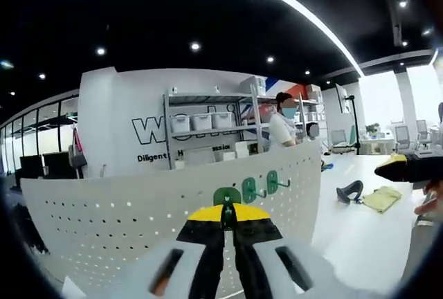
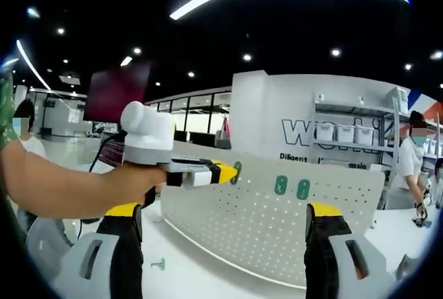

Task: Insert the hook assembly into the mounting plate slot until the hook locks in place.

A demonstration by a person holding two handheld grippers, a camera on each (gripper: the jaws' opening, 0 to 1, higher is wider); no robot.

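Left gripper (image 1: 228, 210) clenched on a hook (image 1: 227, 196) at the pegboard (image 1: 104, 209).
Two hooks (image 1: 261, 185) hang already; this one looks unlocked; right gripper (image 2: 225, 219) released.

An open-plan office or lab workspace is showing: ceiling spotlights are glowing over a branded wall (image 1: 124, 129), shelving (image 1: 208, 122) is holding bins, and a white bench (image 1: 360, 230) is carrying a pegboard (image 2: 277, 209).

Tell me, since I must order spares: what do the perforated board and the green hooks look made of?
The perforated board looks like white painted sheet metal: thin, matte, evenly punched holes, though plastic is possible. The green hooks look like glossy moulded plastic bases with thin prongs, perhaps metal.
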